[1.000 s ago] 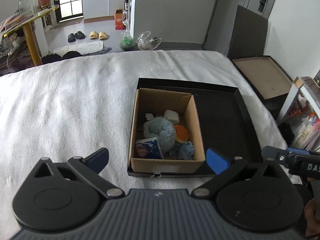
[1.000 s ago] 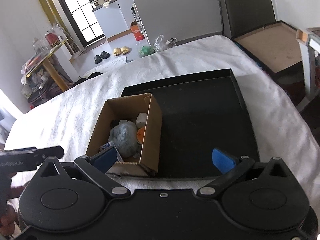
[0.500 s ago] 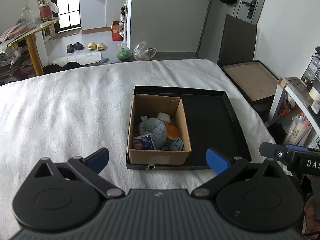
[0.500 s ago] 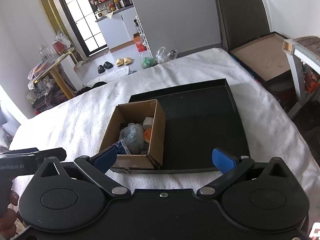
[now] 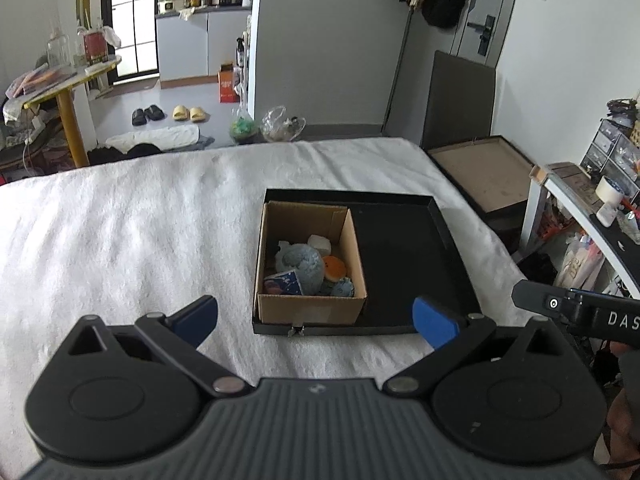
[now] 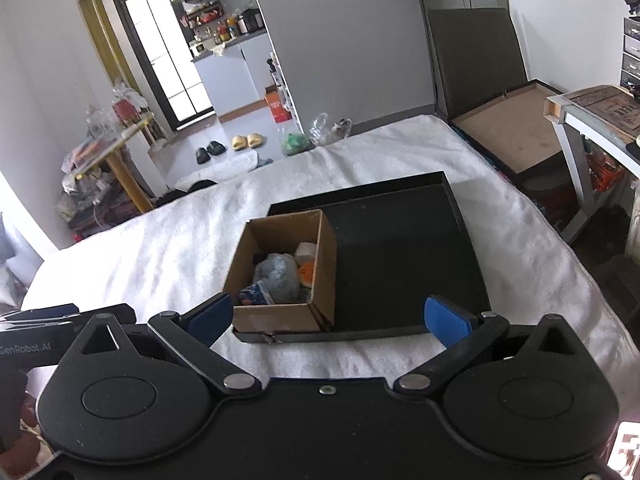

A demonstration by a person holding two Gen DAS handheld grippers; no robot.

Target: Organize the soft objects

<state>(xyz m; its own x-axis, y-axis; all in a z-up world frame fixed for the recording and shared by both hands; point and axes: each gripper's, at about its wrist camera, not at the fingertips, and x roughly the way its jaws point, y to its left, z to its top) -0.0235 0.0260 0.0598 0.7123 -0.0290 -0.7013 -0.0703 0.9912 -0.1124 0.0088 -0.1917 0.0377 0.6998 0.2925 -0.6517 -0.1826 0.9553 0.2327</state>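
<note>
Open cardboard box (image 5: 310, 264) sits in the left part of a black tray (image 5: 404, 256), holding a grey-blue plush ball (image 5: 302, 260) and small soft toys (image 5: 335, 268)

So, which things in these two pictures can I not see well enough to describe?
- Bottom of the cardboard box: in both wrist views the grey plush ball and the box walls hide what lies under the soft toys.
- Blue printed item: print too small to read in either view.
- Right gripper: its left finger hides the box's near corner in the right wrist view.
- Black tray: its near edge is partly behind the left gripper.
</note>
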